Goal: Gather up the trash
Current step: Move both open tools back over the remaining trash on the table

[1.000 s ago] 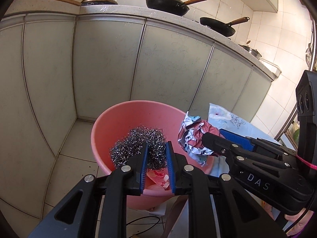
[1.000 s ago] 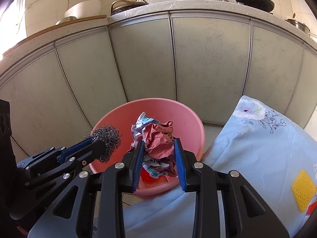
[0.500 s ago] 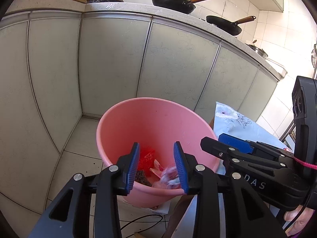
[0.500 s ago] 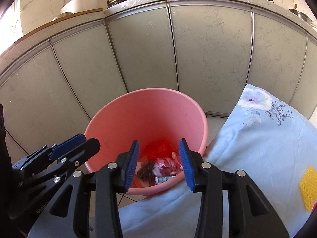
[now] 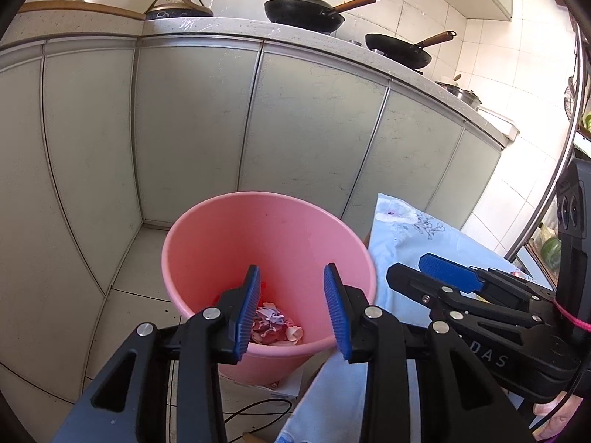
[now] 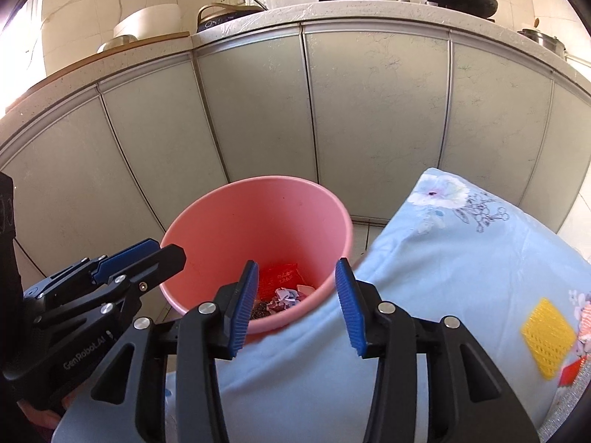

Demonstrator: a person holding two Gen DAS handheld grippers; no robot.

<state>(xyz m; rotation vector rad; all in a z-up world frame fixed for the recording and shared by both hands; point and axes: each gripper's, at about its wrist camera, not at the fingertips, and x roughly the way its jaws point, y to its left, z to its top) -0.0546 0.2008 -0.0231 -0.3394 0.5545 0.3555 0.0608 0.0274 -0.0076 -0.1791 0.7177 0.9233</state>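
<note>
In the lower centre of both views, the left gripper (image 5: 291,310) and the right gripper (image 6: 301,306) hang over the pink bucket (image 5: 207,243); the fingers of both stand apart with nothing between them, having opened within the last second. The crumpled paper (image 5: 273,326) and steel wool (image 6: 260,310) lie at the bucket's bottom. At right, a blue floral cloth (image 6: 461,258) touches the bucket's rim.

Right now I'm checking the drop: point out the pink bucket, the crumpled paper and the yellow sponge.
pink bucket (image 6: 295,199): right wrist view, inner back wall.
crumpled paper (image 5: 271,326): left wrist view, its middle.
yellow sponge (image 6: 548,336): right wrist view, its centre.
</note>
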